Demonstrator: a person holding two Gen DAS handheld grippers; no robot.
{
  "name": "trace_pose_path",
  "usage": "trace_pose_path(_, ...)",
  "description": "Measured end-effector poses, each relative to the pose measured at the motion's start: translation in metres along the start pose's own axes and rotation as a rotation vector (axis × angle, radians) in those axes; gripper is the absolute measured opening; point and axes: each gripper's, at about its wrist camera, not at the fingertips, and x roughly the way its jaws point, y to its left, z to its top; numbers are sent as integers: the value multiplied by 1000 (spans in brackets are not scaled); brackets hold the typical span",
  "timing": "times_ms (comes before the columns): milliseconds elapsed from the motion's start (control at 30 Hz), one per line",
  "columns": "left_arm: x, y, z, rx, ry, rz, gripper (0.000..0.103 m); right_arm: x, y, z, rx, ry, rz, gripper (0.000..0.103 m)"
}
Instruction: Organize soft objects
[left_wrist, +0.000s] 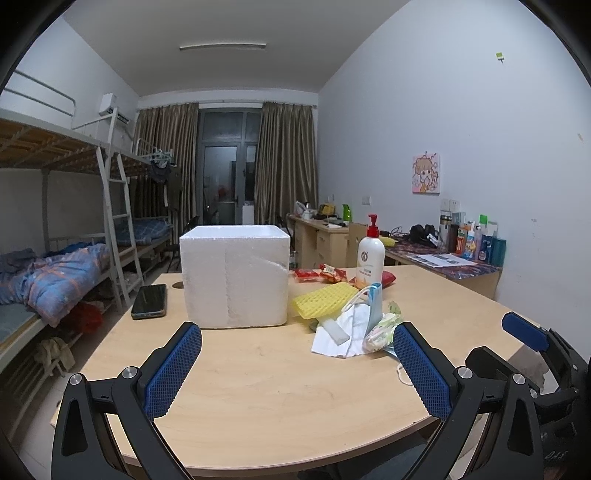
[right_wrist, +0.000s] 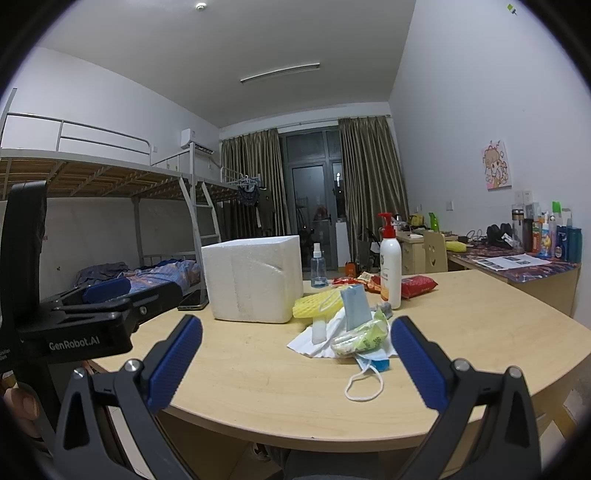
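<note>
A white foam box (left_wrist: 234, 275) (right_wrist: 255, 277) stands open-topped on the wooden table (left_wrist: 280, 398). Right of it lies a pile: a yellow foam net (left_wrist: 325, 299) (right_wrist: 317, 304), a white tissue (left_wrist: 343, 341) (right_wrist: 308, 343), a blue face mask (left_wrist: 375, 306) (right_wrist: 356, 306) and a green-white packet (left_wrist: 380, 328) (right_wrist: 362, 338). My left gripper (left_wrist: 297, 369) is open over the table's near edge, short of the box, holding nothing. My right gripper (right_wrist: 297, 365) is open just before the pile, also holding nothing.
A black phone (left_wrist: 149, 301) lies left of the box. A red-capped lotion bottle (right_wrist: 390, 266), a clear spray bottle (right_wrist: 318, 269) and red snack packets (right_wrist: 417, 286) sit behind the pile. Bunk beds (left_wrist: 55, 266) line the left wall, desks (right_wrist: 517, 266) the right.
</note>
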Motion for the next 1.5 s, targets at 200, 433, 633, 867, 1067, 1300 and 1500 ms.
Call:
trace_pose_path(200,1,-1,0,3,5,5,103,0,-2,0,7,2,1,103)
trace_pose_path(433,3,2,-1,-7,9,1,103,0,-2,-1,3,5,2,103)
trace_pose_path(633,5,4,-1,-14,13,5,103,-2,-4,1,3,6,9,103)
trace_pose_path(867,7,5,0,-17,16,5,103,3,-2,2,2,16,19,103)
trace_pose_path(1067,12,6,0,-15,22,5,103,4,-3,3,-4,14,3,103)
trace_pose_path(1300,20,8,0,-23,35,-4,103,4,-15,5,33,-4,5,103)
trace_pose_path(1500,41,10,0,-25,65,-10,103,27,-28,3,67,53,24,103)
